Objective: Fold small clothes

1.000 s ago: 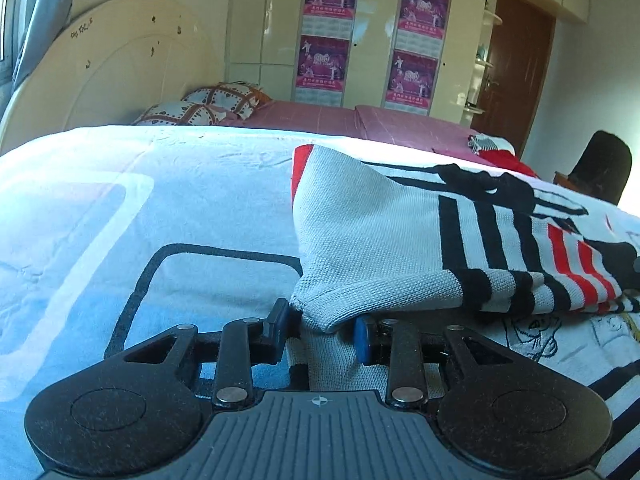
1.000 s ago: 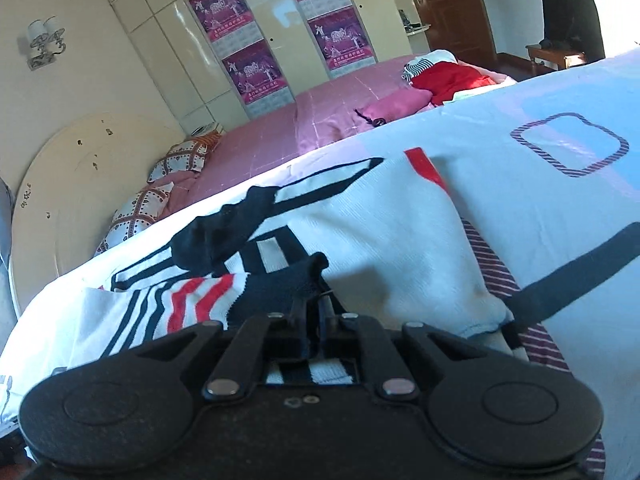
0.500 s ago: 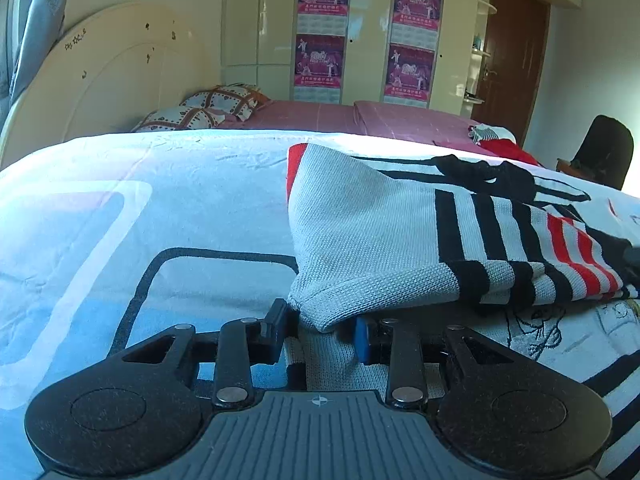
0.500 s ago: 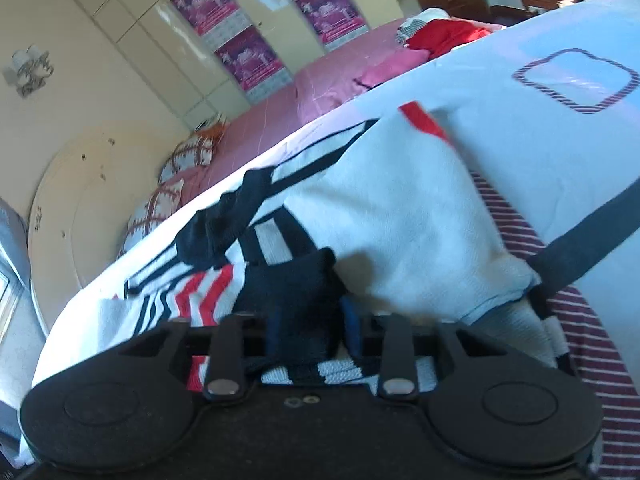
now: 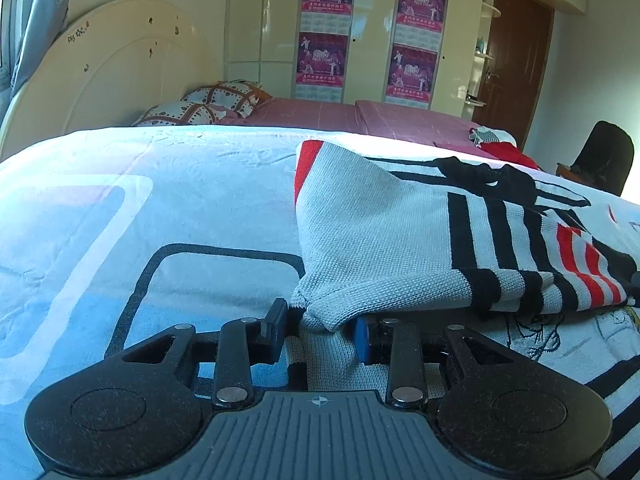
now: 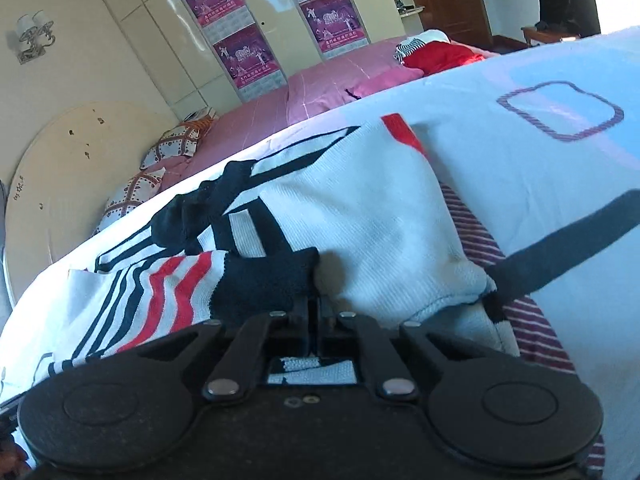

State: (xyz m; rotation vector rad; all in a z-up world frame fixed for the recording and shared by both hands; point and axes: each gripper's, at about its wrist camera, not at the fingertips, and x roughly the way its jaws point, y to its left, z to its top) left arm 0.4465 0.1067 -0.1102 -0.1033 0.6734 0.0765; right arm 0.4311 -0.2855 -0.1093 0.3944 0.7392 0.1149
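Our left claw [image 5: 320, 330] sits low on the bed with its two blue-tipped fingers apart, a bunched corner of the grey knit sweater [image 5: 376, 240] lying between them — the cloth fills the gap, but we cannot say that the fingers are pinching it. Our right claw [image 6: 314, 312] has its fingers drawn together at the edge of a black cuff [image 6: 266, 284], apparently clamped on a thin bit of it, though the contact itself is hidden behind the fingers.

Outward from both claws, the sweater lies spread on the light blue bedspread [image 5: 120, 220], directly ahead of each claw. Its long side runs across the left claw's view, from the plain grey part near us to the black and red stripes at the right. The striped sleeve is already laid over the body, with the cuff at the right claw.

We judge that the coming move turns on this: the near edge is at both claws, and the bulk lies away from us, so a fold would carry that edge forward over the body.

Beyond are a pink bed [image 5: 360, 114], patterned pillows [image 5: 208, 104], a pale headboard [image 5: 120, 76] and a wardrobe with purple posters [image 5: 326, 28]. Nothing stands in the way.
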